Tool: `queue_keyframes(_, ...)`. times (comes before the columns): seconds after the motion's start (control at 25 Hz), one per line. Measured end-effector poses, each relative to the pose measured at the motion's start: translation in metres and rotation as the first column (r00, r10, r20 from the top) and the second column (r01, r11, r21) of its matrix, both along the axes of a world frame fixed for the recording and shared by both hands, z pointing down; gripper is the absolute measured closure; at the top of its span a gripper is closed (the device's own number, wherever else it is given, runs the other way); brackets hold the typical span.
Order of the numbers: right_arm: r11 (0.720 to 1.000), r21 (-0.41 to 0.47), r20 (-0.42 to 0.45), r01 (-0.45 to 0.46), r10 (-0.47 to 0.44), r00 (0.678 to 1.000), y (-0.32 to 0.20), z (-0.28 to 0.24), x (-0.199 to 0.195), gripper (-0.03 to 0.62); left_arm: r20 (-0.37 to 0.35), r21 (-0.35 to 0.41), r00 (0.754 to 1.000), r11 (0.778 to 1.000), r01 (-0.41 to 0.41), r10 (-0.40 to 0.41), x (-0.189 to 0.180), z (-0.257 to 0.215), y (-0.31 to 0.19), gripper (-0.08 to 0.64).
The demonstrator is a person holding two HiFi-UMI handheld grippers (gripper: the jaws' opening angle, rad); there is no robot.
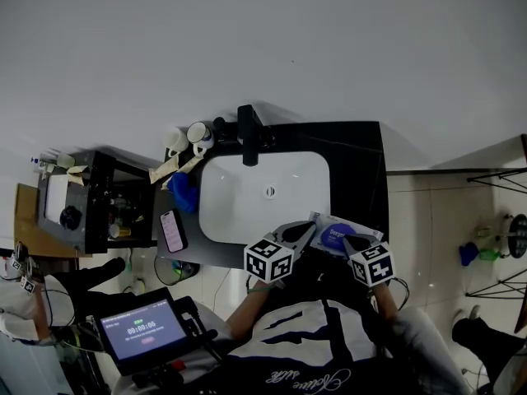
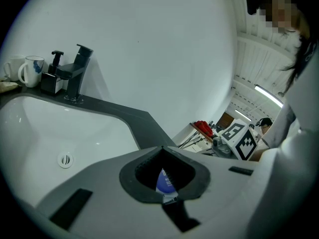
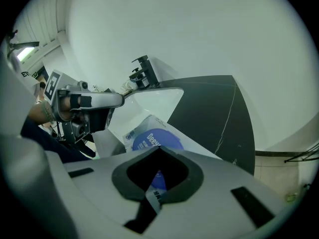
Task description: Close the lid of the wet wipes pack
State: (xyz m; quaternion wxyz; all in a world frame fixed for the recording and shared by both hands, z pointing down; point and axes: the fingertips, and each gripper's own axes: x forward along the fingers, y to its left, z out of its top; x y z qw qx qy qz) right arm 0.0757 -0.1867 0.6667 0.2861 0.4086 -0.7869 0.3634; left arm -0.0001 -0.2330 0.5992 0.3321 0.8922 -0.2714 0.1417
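currently the wet wipes pack point(image 1: 336, 230) lies on the dark surface point(image 1: 366, 171) at the front right corner of the white sink point(image 1: 239, 212), blue-printed face up. both forearms reach forward from the person's torso and converge on it. left hand-held gripper point(image 1: 306, 229) meets the pack's left edge; its own view shows the jaws closed at the tips, pinching a blue-and-white piece of the pack point(image 2: 164, 180). right hand-held gripper point(image 1: 347, 241) sits at the pack's near right side, jaws likewise clamped on a strip of the pack point(image 3: 149, 136). faucet point(image 1: 249, 134) stands well apart, behind the sink.
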Motion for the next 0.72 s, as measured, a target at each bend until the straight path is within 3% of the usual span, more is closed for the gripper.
queue_keyframes(0.12, 1.0, -0.005, 0.004, -0.004, 0.004, 1.0, -0.006, 0.002, -0.005, 0.594, -0.001, 0.0, 1.0, 1.0, 0.026, -0.026, -0.005, -0.001, -0.003, 0.56)
queue_keyframes(0.52, 0.986, 0.157, 0.107, -0.057, 0.04, 0.993, 0.001, -0.045, 0.014, 0.594, -0.009, 0.045, 0.994, 0.993, 0.109, -0.109, 0.008, -0.022, 0.03, 0.559)
queue_keyframes(0.72, 0.975, 0.196, 0.218, -0.108, 0.064, 0.974, 0.031, -0.079, 0.042, 0.594, -0.059, 0.087, 0.973, 0.97, 0.226, -0.221, 0.018, -0.057, 0.067, 0.56)
